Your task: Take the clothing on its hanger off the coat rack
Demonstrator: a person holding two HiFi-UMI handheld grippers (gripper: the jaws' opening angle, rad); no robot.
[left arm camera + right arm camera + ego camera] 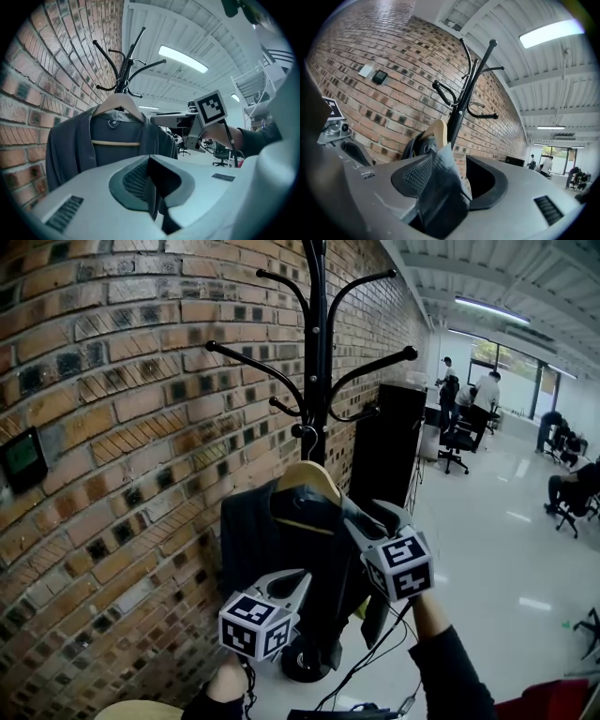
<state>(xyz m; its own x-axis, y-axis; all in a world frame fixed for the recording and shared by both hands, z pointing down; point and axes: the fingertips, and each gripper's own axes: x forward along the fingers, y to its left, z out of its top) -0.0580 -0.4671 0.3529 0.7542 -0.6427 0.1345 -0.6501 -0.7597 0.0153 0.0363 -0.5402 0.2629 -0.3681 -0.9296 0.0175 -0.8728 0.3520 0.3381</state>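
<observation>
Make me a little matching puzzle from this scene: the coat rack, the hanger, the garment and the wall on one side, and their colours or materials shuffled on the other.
Things:
1. coat rack
2. hanger
3. garment
4. wall

Descriptions:
A. dark grey fabric
B. reddish-brown brick
C. black, with curved arms
D. pale wood

Pairs: 1-C, 2-D, 3-A, 4-B.

Grey left claw (152, 180), right claw (440, 178), dark sleeve (455, 676)
</observation>
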